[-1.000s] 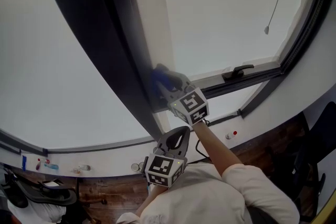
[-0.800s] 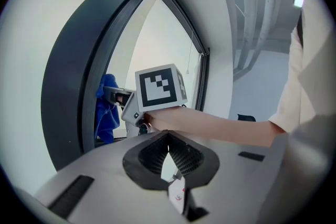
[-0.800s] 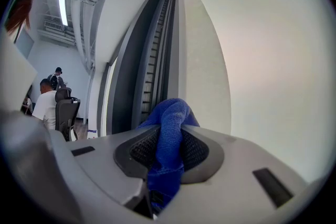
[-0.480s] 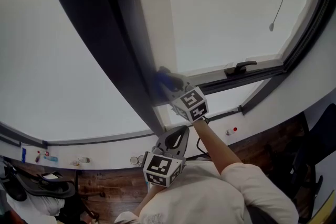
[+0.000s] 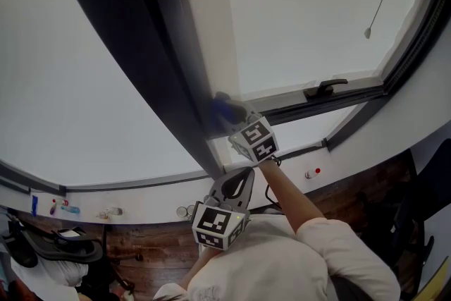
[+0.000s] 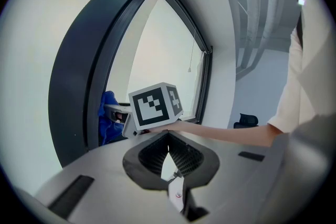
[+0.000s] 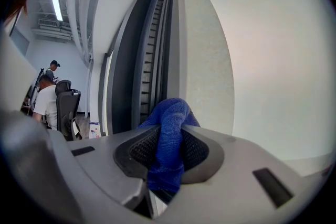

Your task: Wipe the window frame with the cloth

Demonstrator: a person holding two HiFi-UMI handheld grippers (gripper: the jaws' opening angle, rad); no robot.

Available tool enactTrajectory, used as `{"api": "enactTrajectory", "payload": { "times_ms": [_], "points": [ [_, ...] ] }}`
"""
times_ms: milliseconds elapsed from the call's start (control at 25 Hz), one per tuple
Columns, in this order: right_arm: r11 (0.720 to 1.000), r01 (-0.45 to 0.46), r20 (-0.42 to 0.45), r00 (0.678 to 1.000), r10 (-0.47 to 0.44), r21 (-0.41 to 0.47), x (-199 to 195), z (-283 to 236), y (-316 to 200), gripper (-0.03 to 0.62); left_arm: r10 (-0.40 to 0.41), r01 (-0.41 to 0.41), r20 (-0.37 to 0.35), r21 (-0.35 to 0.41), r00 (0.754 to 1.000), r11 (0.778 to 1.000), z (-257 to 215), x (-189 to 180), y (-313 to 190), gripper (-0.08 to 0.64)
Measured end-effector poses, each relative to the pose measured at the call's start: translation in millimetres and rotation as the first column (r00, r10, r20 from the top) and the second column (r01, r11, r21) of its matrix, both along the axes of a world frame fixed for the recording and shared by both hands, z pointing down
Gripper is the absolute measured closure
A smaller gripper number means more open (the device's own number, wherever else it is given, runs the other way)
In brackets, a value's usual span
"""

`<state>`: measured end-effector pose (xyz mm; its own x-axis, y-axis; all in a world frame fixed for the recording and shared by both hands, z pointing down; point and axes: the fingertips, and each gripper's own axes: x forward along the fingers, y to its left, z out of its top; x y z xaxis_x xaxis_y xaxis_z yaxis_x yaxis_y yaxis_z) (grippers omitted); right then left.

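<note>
Bulging blue cloth [image 7: 171, 131] (knitted) between jaws

There are 2 claws (left claw [image 6: 169, 153], right claw [image 7: 169, 147]), 1 blue cloth [image 7: 171, 122], 1 window frame [image 5: 134, 46], 1 window handle [image 5: 325, 88], 1 hanging cord [image 5: 368, 32] and 2 distant people [image 7: 47, 105].

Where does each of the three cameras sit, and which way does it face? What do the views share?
Head view: on the person's head, facing the window frame; shows the left gripper, right gripper and right forearm.
Left gripper view: on the left gripper, along its shut, empty jaws toward the right gripper and blue cloth.
Right gripper view: on the right gripper, along jaws shut on the cloth, along the frame.
Shared: all three show cloth and frame.
</note>
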<state>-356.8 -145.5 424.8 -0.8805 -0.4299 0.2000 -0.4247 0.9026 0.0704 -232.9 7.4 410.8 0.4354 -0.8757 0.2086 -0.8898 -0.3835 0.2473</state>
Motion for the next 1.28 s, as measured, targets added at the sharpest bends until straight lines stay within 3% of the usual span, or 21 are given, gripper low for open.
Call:
{"api": "enactTrajectory", "payload": {
  "times_ms": [600,1160,1280],
  "points": [
    [0.998,-0.008,-0.12,0.993,0.001,-0.062,0,50,3,0.505,-0.032,0.032,-0.001,-0.008,0.999,0.999,2,-9,3,0.551],
    [0.999,0.0,-0.174,0.985,-0.007,-0.038,0,54,3,0.505,-0.045,0.045,0.0,0.004,0.999,0.999,-3,-12,4,0.551],
    [0.997,-0.073,-0.142,0.987,0.07,-0.014,18,39,-8,0.503,-0.061,0.061,0.01,0.019,0.998,0.998,-7,-15,7,0.551]
  ]
}}
